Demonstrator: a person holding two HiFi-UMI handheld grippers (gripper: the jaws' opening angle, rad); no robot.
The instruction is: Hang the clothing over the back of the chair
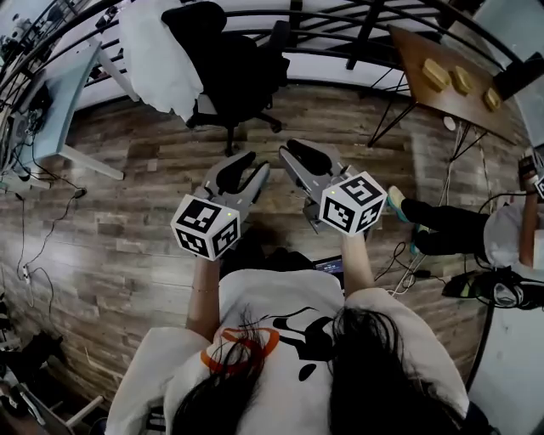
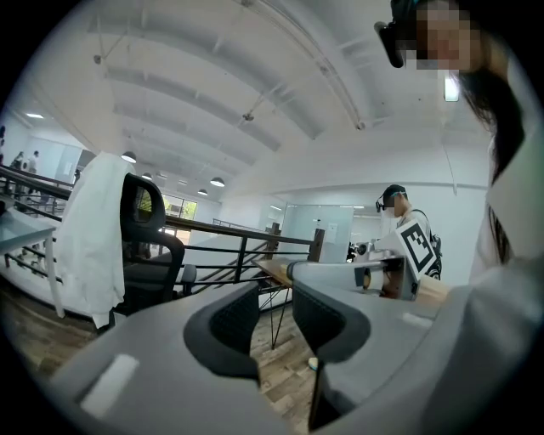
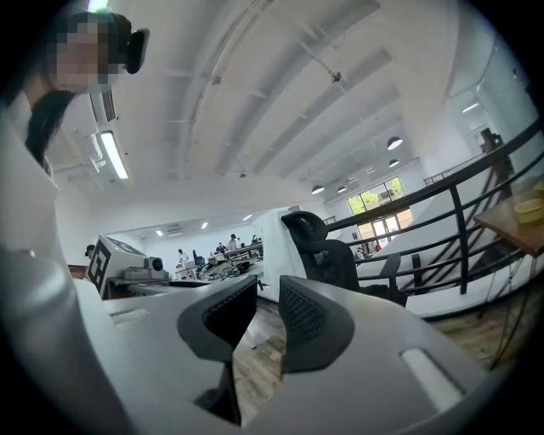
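From above, the person's head view shows the white cloth garment (image 1: pixel 157 51) draped over the back of the black wheeled office chair (image 1: pixel 229 68), which stands on the wooden plank floor (image 1: pixel 127 221) by the dark metal railing (image 1: pixel 340 17), well away from both tools. The left gripper (image 1: pixel 248 168) and the right gripper (image 1: pixel 299 155) are held side by side in front of the person's chest, both pointing towards that chair, with neither touching anything. A brown wooden desk (image 1: pixel 421 51) stands off to the right, and a pale grey desk (image 1: pixel 64 85) to the left. In the left gripper view, the left gripper (image 2: pixel 274 310) has its jaws only a narrow way apart with nothing between them, just floor showing through the gap. The garment (image 2: pixel 92 238) hangs down the chair (image 2: pixel 149 246) at the far left. In the right gripper view, the right gripper (image 3: pixel 268 314) likewise has its jaws a slim gap apart and holds nothing. Beyond them the chair (image 3: pixel 327 255) stands with the garment (image 3: pixel 272 246) covering the rear of its back.
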